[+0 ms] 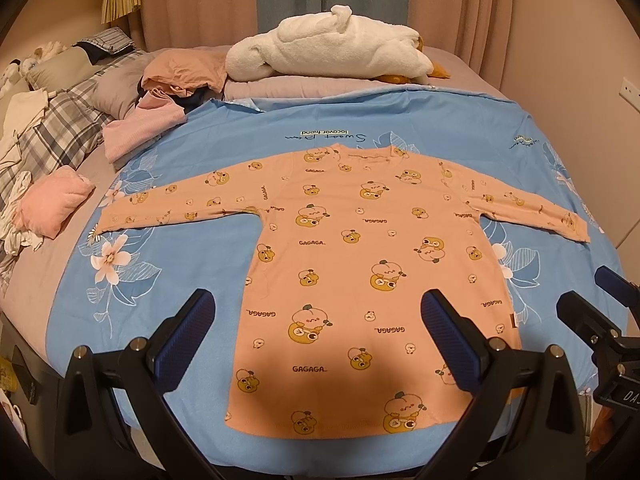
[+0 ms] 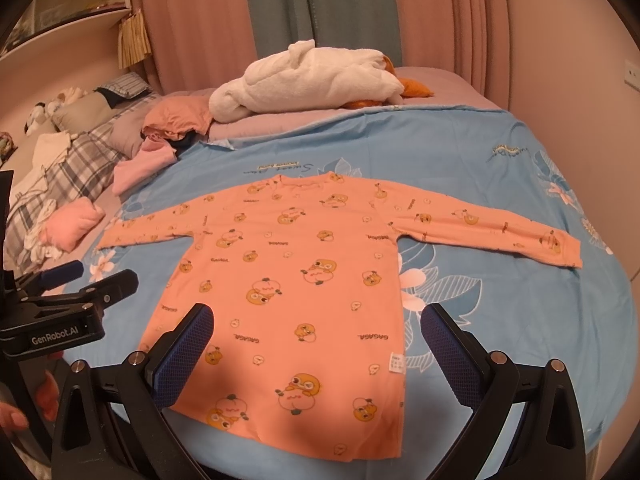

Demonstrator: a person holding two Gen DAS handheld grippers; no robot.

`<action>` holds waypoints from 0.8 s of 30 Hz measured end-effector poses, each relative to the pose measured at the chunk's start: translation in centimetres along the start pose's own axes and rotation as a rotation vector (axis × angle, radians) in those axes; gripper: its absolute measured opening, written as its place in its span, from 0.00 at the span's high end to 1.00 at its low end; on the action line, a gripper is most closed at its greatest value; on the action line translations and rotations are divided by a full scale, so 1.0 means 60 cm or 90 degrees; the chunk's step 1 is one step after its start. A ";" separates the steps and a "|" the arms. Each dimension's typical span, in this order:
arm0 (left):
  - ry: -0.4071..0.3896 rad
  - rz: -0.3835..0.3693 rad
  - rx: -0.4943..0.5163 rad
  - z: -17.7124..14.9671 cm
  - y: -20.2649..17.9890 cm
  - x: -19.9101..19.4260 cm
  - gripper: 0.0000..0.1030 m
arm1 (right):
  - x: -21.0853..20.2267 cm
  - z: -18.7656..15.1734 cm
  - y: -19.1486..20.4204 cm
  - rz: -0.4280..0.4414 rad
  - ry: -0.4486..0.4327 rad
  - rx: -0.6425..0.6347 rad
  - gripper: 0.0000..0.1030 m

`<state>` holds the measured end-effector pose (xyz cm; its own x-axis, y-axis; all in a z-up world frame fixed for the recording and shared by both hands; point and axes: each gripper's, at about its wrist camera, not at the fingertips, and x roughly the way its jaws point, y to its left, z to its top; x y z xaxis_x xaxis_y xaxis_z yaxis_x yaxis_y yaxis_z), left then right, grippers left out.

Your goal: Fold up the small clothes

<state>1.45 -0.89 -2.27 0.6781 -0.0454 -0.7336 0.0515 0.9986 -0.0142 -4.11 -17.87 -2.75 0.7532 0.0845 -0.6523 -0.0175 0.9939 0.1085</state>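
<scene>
Orange long-sleeve top (image 1: 360, 272) w/ cartoon print lies flat, face up, on blue sheet (image 1: 168, 292) at near edge of bed, sleeves spread out twd left & right edges, neckline twd far side, hem at near edge. L to R: folded pink clothes (image 1: 56, 204) sit by bed's left edge, left gripper (image 1: 316, 328) hovers over the hem w/ fingers spread wide, grasping nothing, & right gripper (image 2: 318, 332) hovers just beside it, fingers likewise released & empty. White plush toy (image 1: 328, 48) rests at far edge.
</scene>
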 end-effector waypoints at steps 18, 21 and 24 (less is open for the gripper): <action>0.154 -0.122 -0.018 -0.002 -0.069 0.194 0.00 | 0.085 -0.089 -0.317 -0.041 0.019 0.352 0.01; 0.153 -0.148 -0.010 0.019 -0.100 0.222 0.00 | 0.088 -0.087 -0.379 -0.086 -0.003 0.394 0.01; 0.150 -0.173 -0.015 0.049 -0.127 0.249 0.00 | 0.106 -0.085 -0.449 -0.082 -0.027 0.469 0.07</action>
<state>13.31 -9.26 -11.11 0.4547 -0.3041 -0.8371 0.1883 0.9515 -0.2434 -2.20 -43.74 -13.61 0.7449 -0.0467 -0.6655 0.5057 0.6901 0.5177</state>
